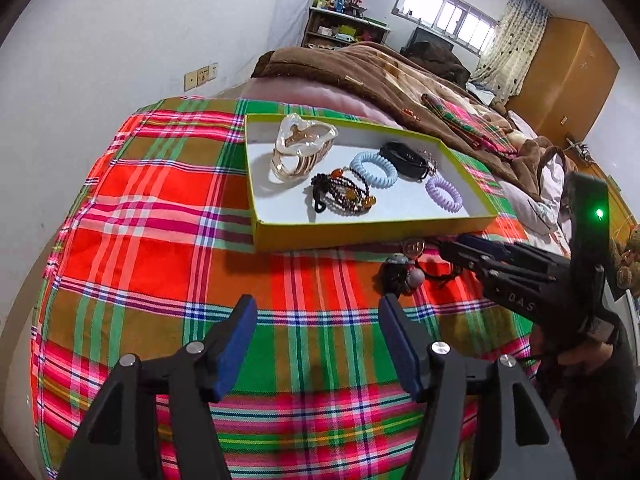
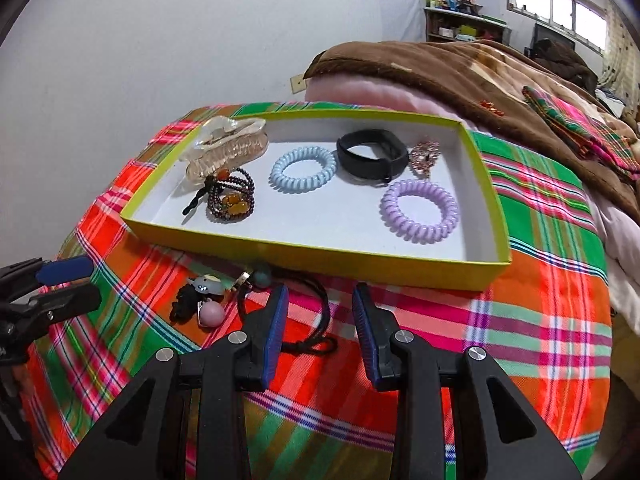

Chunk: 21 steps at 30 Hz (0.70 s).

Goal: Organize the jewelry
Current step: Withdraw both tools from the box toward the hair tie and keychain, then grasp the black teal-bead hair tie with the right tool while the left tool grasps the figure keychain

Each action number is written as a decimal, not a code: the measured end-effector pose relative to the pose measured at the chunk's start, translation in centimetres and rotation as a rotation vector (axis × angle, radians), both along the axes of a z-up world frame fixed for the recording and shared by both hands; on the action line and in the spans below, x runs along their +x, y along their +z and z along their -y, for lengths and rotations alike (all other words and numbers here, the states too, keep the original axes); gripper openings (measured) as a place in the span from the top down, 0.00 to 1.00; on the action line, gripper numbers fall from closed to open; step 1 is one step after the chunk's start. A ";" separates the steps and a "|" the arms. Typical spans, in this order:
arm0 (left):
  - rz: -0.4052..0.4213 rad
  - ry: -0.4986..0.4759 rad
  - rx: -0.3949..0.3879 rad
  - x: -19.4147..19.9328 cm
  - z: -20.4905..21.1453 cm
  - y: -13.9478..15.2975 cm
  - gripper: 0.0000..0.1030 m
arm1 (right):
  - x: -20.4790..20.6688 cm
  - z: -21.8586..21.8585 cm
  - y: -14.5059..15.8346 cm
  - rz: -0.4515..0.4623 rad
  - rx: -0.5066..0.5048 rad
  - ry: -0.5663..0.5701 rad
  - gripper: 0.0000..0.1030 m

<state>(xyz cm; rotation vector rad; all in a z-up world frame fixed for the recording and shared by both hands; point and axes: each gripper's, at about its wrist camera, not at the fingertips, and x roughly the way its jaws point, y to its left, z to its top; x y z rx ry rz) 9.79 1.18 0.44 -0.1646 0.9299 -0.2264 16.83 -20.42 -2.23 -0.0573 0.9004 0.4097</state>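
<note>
A yellow-green tray (image 2: 320, 254) (image 1: 360, 232) lies on the plaid cloth. In it are a clear claw clip (image 2: 226, 148) (image 1: 302, 148), a dark bead bracelet (image 2: 232, 200) (image 1: 344, 194), a blue coil tie (image 2: 303, 169) (image 1: 374, 168), a black band (image 2: 370, 157) (image 1: 404, 158), a brooch (image 2: 426, 153) and a purple coil tie (image 2: 419, 210) (image 1: 444, 194). In front of the tray lies a black cord with charms and beads (image 2: 208, 304) (image 1: 400, 272). My right gripper (image 2: 320, 320) (image 1: 452, 246) is open over the cord. My left gripper (image 1: 316, 334) (image 2: 76, 280) is open and empty.
The plaid cloth (image 1: 160, 208) covers a rounded bed end that falls away at the left and front. A brown blanket (image 2: 460, 68) and pink bedding lie behind the tray. A white wall stands at the left; a shelf (image 1: 344, 28) and wardrobe are far back.
</note>
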 end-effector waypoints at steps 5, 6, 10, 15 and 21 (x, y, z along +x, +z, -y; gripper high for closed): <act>-0.014 -0.012 -0.009 -0.1 0.0 -0.3 0.37 | 0.2 -0.5 -0.3 0.001 -0.015 0.012 0.67; -0.016 -0.012 -0.010 -0.1 0.0 -0.4 0.37 | 0.3 -0.5 -0.4 -0.002 -0.014 0.018 0.67; -0.026 -0.021 -0.011 0.1 0.2 -0.6 0.37 | 0.4 -1.1 -0.5 0.006 -0.044 0.031 0.67; -0.043 -0.033 -0.015 0.2 0.5 -0.9 0.37 | 0.2 -1.4 -0.5 0.009 -0.055 0.028 0.69; -0.054 -0.025 -0.003 0.2 0.7 -1.1 0.37 | -0.2 -1.2 -0.5 0.017 -0.056 0.024 0.88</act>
